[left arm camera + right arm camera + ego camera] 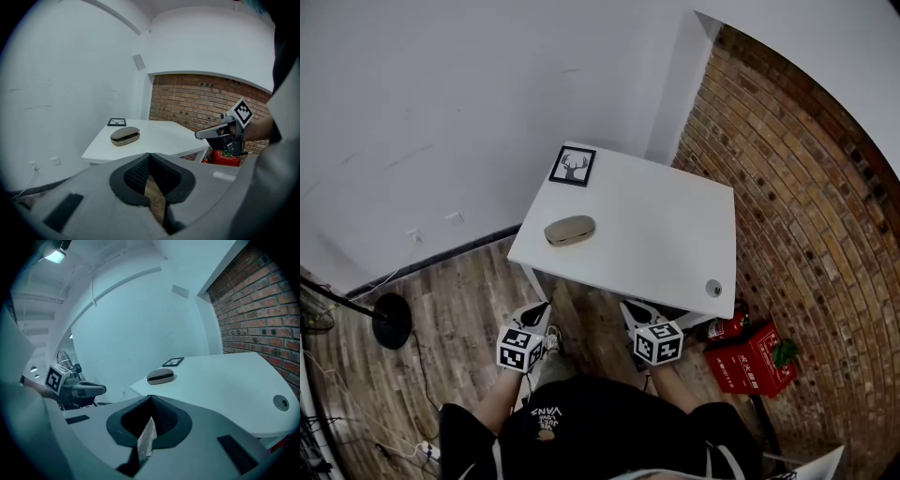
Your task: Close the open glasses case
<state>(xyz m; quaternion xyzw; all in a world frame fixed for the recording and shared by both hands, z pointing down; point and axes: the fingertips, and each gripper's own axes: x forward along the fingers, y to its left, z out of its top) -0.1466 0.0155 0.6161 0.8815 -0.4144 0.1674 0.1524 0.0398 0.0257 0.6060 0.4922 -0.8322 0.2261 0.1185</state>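
The glasses case [570, 230] lies flat on the white table [666, 234], left of the middle of the head view. Its lid looks a little bit up. The left gripper [538, 311] and right gripper [635, 310] are low in the frame, well apart from the case. Both have their jaws pressed together with nothing in them. I think that is fine, because a lid only needs a push.

A small picture [572, 166] sits at the table's top corner. There is a brick wall [806, 187] on the right and a wood floor [459, 300] below.

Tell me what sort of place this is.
Likely a sparse indoor room, perhaps a studio or office corner: a white table stands by plain white walls, with an exposed brick wall on one side and a wood-plank floor.
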